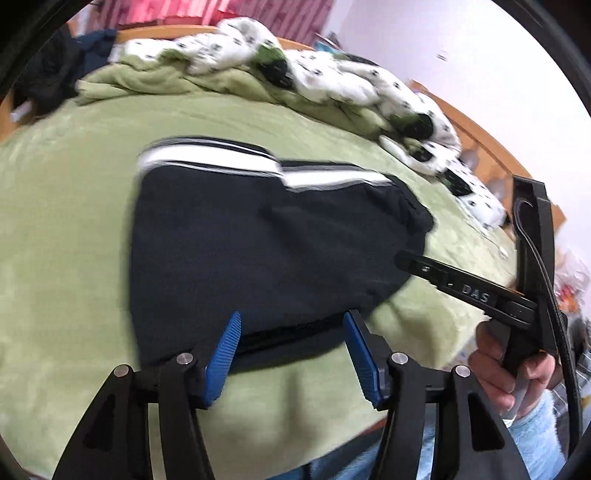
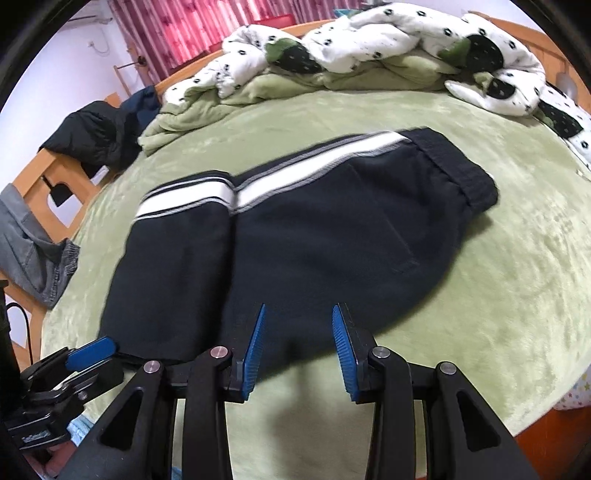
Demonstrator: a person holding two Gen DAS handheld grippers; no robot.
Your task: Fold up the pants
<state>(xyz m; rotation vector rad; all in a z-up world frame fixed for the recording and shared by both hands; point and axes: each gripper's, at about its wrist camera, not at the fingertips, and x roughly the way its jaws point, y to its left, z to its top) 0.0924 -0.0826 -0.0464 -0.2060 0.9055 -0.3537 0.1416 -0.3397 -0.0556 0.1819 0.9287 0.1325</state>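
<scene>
Dark navy pants (image 2: 314,236) with a white side stripe lie folded on a green blanket (image 2: 498,277), waistband to the far right; they also show in the left wrist view (image 1: 258,251). My left gripper (image 1: 291,321) is open, its blue pads over the near edge of the pants, holding nothing. My right gripper (image 2: 299,314) is open over the near edge too, empty. The right gripper's side shows in the left wrist view (image 1: 461,288), held by a hand. The left gripper's blue fingertips (image 2: 92,349) show at lower left in the right wrist view.
A crumpled white spotted duvet (image 2: 369,40) and bunched green blanket lie along the far side of the bed. Dark clothes (image 2: 96,133) and grey fabric (image 2: 29,251) hang on the wooden bed frame (image 2: 48,177) at left. Pink curtains (image 2: 184,29) behind.
</scene>
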